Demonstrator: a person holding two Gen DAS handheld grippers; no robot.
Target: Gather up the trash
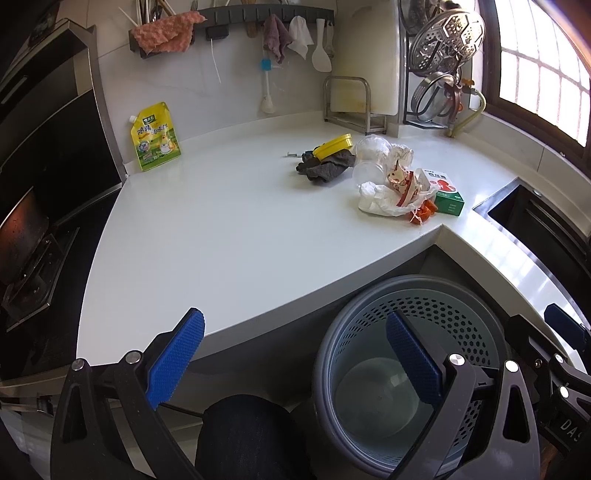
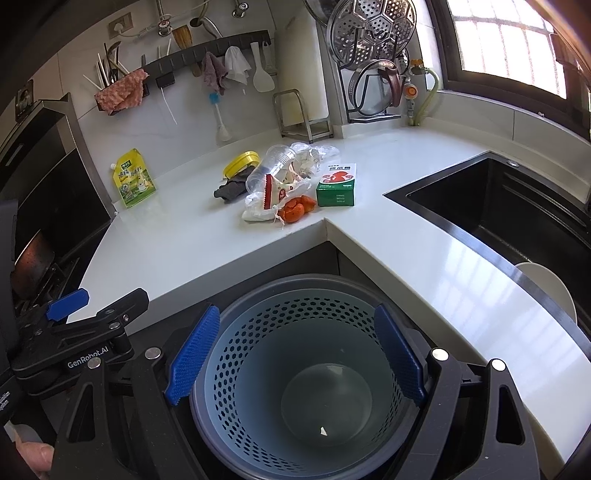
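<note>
The trash sits in a loose heap right of centre on the white countertop: a clear plastic cup lying on its side, a crumpled white plastic bag, a torn red-and-white paper wrapper, orange peel at the counter's inner corner, and a green-and-white carton just beside it. Touching the heap's far side are a dark grey rag and a yellow plastic lid.

A round perforated wastebasket, pale blue inside a grey rim, stands below the counter edge at the bottom of both views, holding only a small white scrap.

The left gripper hangs above counter edge and basket, blue ribbed pads spread wide, empty. The right gripper is likewise spread wide over the basket mouth, gripping nothing.

The smooth, glossy counter is L-shaped. A yellow-green spout pouch leans at upper left, a black sink lies right, and a steel steamer basket hangs beside the window.
</note>
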